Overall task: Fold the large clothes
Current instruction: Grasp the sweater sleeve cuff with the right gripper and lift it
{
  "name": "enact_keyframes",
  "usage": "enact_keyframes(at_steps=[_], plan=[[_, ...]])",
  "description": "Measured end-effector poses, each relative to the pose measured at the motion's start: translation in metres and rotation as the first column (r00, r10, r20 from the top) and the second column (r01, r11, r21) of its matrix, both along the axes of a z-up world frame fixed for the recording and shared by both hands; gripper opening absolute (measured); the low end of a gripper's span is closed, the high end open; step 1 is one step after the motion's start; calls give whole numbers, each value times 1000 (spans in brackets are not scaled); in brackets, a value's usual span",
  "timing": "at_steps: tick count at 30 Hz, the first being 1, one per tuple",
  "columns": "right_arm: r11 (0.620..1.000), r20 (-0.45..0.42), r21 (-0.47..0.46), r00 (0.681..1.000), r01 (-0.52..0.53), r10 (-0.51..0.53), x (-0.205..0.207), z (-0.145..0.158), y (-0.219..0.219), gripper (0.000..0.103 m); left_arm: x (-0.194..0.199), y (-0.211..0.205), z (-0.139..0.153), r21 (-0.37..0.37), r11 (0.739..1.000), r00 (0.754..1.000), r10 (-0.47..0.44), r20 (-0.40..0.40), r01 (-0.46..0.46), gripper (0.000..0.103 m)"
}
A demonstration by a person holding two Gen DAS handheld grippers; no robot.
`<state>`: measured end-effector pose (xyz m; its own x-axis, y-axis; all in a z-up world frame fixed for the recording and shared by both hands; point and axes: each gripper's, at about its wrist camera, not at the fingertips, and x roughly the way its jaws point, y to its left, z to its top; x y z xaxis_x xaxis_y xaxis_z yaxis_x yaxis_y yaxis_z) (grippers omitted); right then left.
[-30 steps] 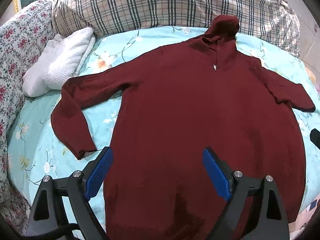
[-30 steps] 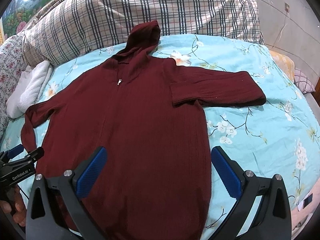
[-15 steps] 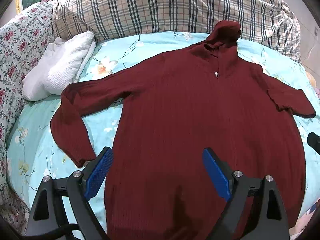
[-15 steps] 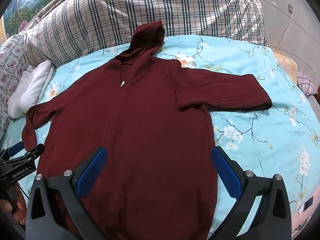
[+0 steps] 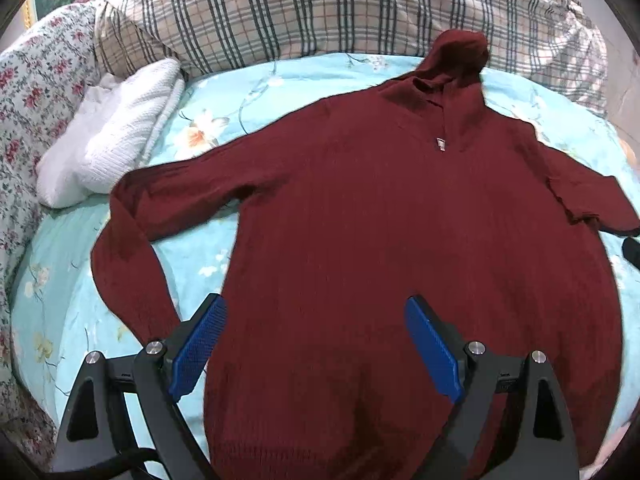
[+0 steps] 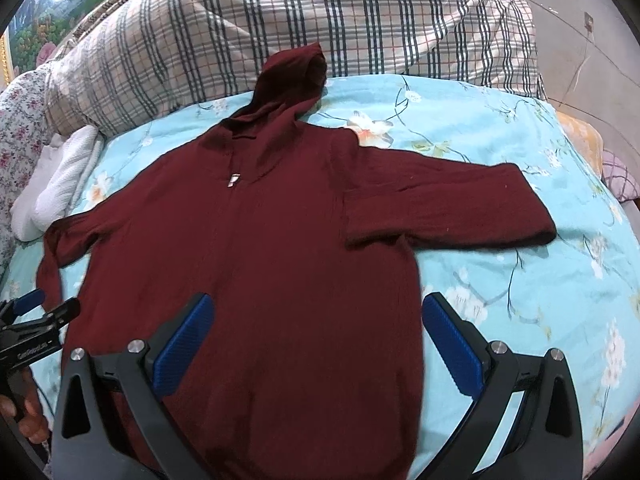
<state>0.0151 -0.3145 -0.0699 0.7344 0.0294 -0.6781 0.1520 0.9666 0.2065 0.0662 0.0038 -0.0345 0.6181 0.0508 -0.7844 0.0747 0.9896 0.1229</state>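
A dark red hooded sweater (image 5: 380, 240) lies face up and spread flat on the bed, hood (image 5: 460, 52) toward the pillows. It also shows in the right wrist view (image 6: 260, 260). Its left sleeve (image 5: 132, 232) bends down toward the hem; its right sleeve (image 6: 448, 212) lies straight out. My left gripper (image 5: 316, 340) is open and empty above the lower left body. My right gripper (image 6: 316, 336) is open and empty above the lower right body. The left gripper also shows at the left edge of the right wrist view (image 6: 36, 320).
The bed has a light blue floral sheet (image 6: 520, 300). A plaid quilt (image 5: 320, 8) is piled at the head. A folded white knit (image 5: 112, 152) lies at the left by a floral pillow (image 5: 24, 92). A wall (image 6: 592, 40) stands at the right.
Both grippers have moved slightly forward over the sweater, so it sits lower and larger in view. Both stay open. The sweater has not moved.
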Motion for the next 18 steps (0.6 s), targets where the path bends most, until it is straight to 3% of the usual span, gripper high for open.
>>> enact_keyframes(at_steps=[5,8,13,15,16,18], plan=[[1000,11,5,1000,-13,13,30,-8,-16,103,18,4,-5,-75,997,1000,7,-17,-8,91],[999,-7,-2,999,-37,37,58,-18,-21,100,28,-5,-9,-58,997,998,-54,-29,53,91],[996,-130,-41,989,-79,73,104,-49,-25,88,47,-10,-17,-40,998,997,-57,-55,55,91],[996,-177,-67,983,-65,52,112,-62,-31,65,53,-10,-20,-47,997,996,-56,-64,53,91],[997,-171,-64,985,-48,36,111,-62,-38,58,56,-10,-21,-52,997,996,-61,-65,58,91],[999,-143,11,989,-38,39,105,-58,-53,41,60,-11,-23,-64,995,995,-78,-63,74,91]])
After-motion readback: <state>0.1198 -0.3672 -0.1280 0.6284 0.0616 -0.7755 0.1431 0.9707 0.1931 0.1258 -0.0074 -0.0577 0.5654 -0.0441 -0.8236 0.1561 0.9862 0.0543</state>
